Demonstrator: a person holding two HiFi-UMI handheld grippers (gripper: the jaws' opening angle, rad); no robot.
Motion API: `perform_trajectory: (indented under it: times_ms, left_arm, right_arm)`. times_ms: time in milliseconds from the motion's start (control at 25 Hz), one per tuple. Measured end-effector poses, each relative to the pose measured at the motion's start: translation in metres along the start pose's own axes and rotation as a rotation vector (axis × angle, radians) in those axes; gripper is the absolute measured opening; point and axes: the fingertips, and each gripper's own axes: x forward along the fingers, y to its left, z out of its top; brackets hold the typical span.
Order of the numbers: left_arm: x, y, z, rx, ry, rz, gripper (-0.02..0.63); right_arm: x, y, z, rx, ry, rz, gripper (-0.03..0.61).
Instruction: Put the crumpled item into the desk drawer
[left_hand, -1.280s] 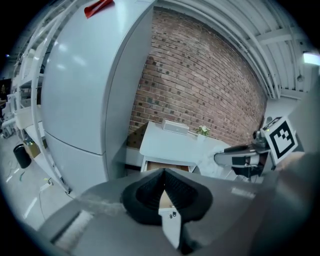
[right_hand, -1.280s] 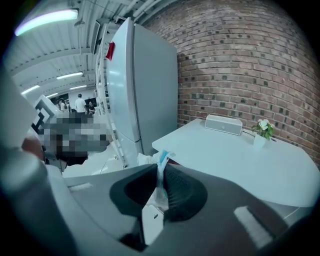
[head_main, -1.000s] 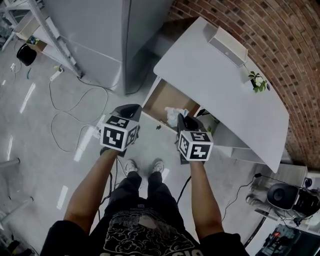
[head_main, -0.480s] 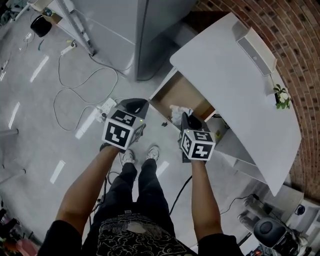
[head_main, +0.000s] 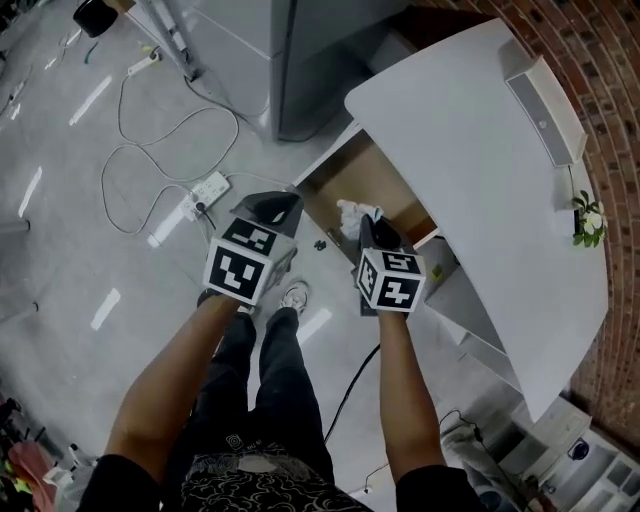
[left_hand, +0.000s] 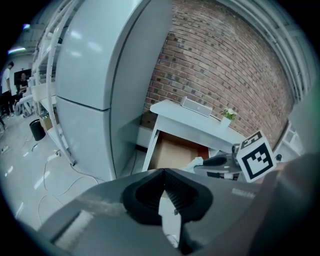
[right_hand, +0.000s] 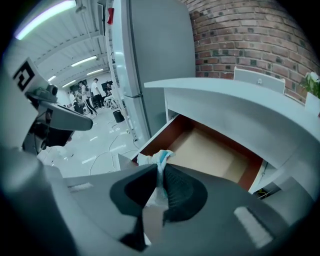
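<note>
From the head view we see both arms stretched forward over a pale floor. The left gripper is held to the left of the open drawer, over the floor. The right gripper reaches towards the drawer's front edge with the crumpled item, a white wad, at its tip. The drawer is pulled out from under a white desk, and its brown bottom is bare. A long white box and a small plant stand on the desk by the brick wall. A power strip and its cable lie on the floor. This view does not show how the jaws stand.

The left gripper view does. We see its two dark jaws closed together with nothing between them. Beyond them are a tall grey cabinet and the drawer. The right gripper comes in from the right with the white wad at its tip, in front of the drawer.

The right gripper view shows what the other two cannot. The jaws are pinched on the crumpled item, which is white with a pale blue fold sticking up between the pads. The wad sits at the near front corner of the drawer, not on its bottom. Far behind, small figures of people stand in a lit hall.
</note>
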Motion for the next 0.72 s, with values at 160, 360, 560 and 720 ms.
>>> perform_trajectory:
  times_ms: [160,360,560,720]
  left_arm:
    - [0.013,-0.004,-0.008,-0.030,0.007,0.019,0.000]
    - [0.021,-0.004,-0.021,-0.045,0.025,0.043,0.000]
    - [0.032,0.002,-0.035,-0.076,0.043,0.056,0.000]
    - [0.040,0.004,-0.038,-0.083,0.042,0.057,0.000]
  right_arm:
    - [0.017,-0.007,-0.007,-0.025,0.018,0.030,0.041]
    - [0.039,-0.009,-0.015,-0.052,0.028,0.063,0.041]
    - [0.061,-0.015,-0.026,-0.075,0.047,0.067,0.041]
    - [0.075,-0.017,-0.031,-0.078,0.058,0.068,0.043]
